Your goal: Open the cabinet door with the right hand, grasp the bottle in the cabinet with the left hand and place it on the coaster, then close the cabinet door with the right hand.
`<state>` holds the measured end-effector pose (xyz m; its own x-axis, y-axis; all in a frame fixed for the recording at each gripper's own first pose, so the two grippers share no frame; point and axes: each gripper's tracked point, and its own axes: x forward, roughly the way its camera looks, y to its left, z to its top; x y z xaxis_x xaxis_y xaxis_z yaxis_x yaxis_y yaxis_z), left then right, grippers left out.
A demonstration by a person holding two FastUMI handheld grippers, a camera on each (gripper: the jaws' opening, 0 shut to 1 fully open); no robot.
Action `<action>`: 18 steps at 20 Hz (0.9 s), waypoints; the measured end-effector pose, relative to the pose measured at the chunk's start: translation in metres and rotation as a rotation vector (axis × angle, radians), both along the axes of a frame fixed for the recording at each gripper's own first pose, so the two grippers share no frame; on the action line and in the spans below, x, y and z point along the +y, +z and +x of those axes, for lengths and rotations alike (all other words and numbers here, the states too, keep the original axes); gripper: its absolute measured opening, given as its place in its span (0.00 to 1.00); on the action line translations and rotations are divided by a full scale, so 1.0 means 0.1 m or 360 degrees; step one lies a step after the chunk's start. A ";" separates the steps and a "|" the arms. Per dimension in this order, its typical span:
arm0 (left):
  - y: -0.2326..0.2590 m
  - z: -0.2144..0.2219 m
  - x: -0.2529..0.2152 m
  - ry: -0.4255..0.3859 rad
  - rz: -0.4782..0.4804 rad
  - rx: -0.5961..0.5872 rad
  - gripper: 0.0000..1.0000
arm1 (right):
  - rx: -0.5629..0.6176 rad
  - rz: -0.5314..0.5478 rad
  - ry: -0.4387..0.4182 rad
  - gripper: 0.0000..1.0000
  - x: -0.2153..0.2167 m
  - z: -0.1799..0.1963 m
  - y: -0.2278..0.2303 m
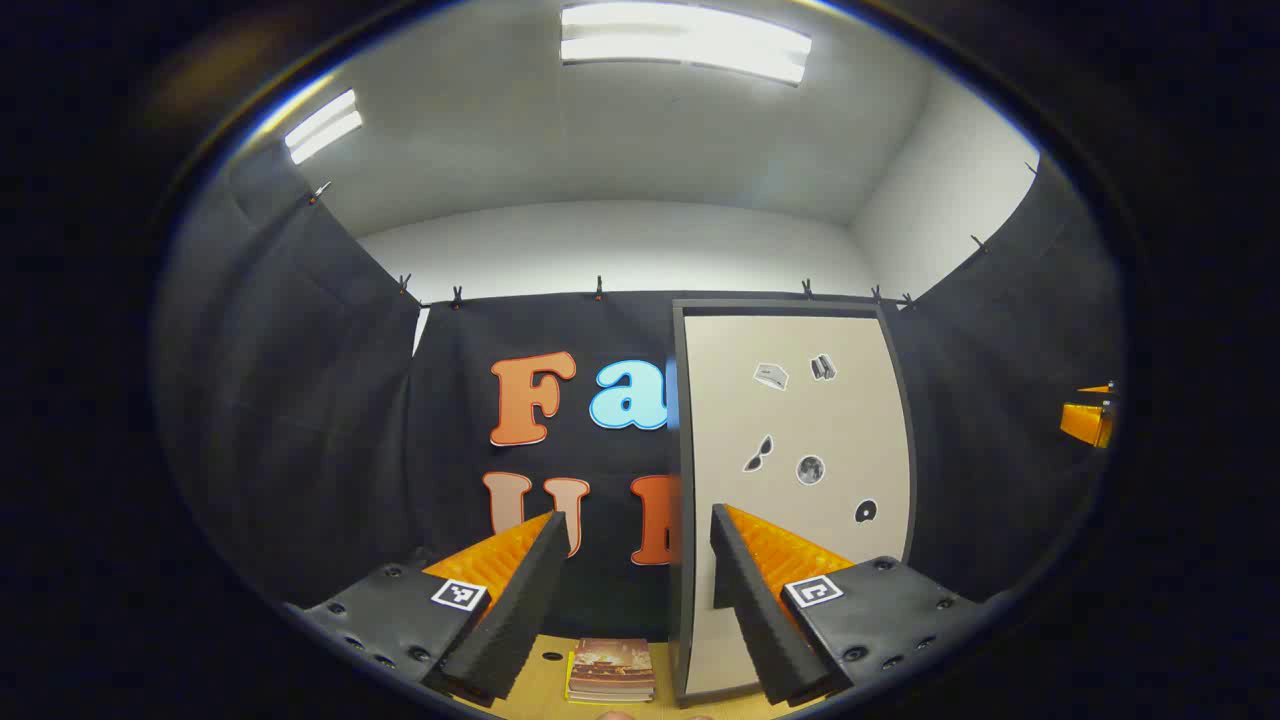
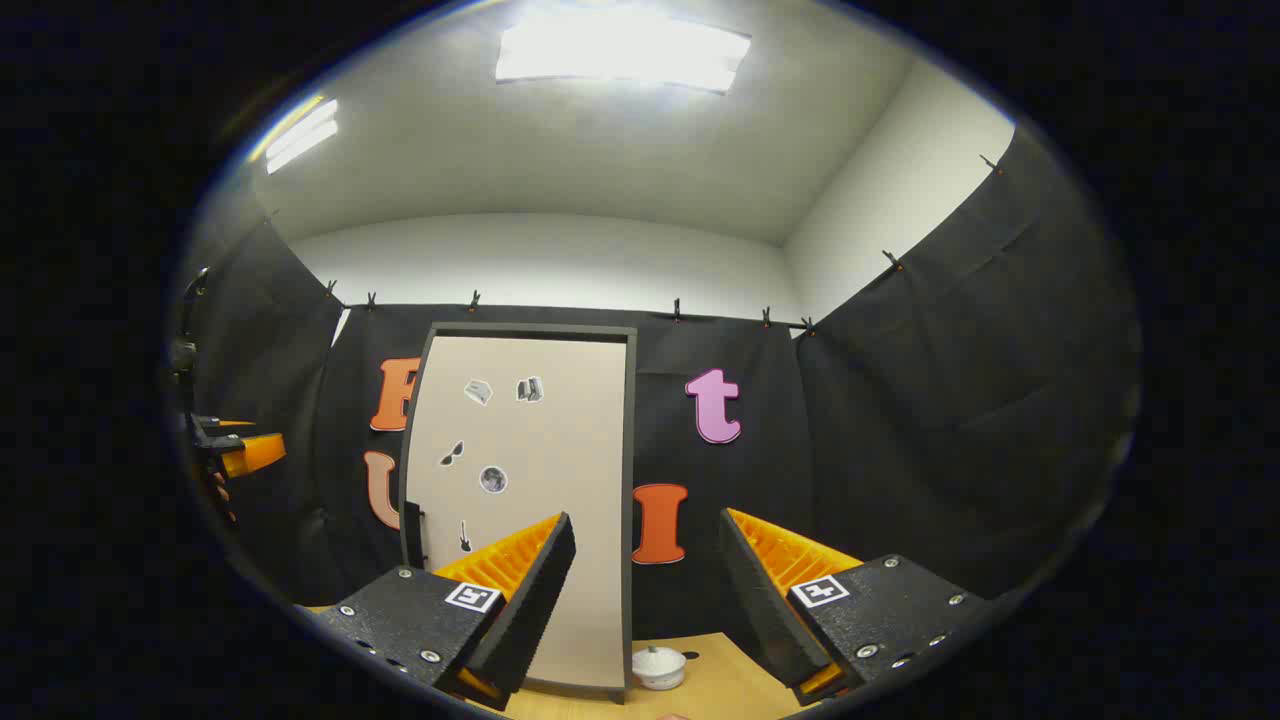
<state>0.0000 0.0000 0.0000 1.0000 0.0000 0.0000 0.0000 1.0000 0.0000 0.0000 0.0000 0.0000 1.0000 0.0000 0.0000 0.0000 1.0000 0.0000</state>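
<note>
The cabinet (image 2: pixel 520 500) stands upright on the counter (image 2: pixel 720 685) against the booth's wall, tall and dark-framed; its beige door (image 1: pixel 800 480), dotted with small stickers, is closed.

Beige cabinet door (image 2: pixel 540 500), dark-framed (small grey stickers); white pot (image 2: pixel 659 667).

Left gripper (image 1: pixel 630 560): was raised and level, fingers spread wide apart, nothing between them.
Right gripper (image 2: pixel 645 565): was held up and level too, fingers parted wide, gripping nothing.
Relative position: each appeared at the far edge of the other's view, well apart.
</note>
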 end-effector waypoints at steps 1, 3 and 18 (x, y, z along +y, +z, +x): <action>0.03 0.04 0.00 -0.0005 -0.0009 0.0000 0.89 | -0.0002 -0.0009 0.0002 0.90 0.04 0.04 0.02; 0.10 0.14 0.02 -0.0005 -0.0011 -0.0016 0.93 | -0.0012 -0.0043 0.0029 0.94 0.18 0.08 0.06; 0.20 0.88 0.09 -0.0040 -0.0260 0.0127 0.93 | 0.0024 -0.0167 0.0107 0.90 0.77 0.57 -0.05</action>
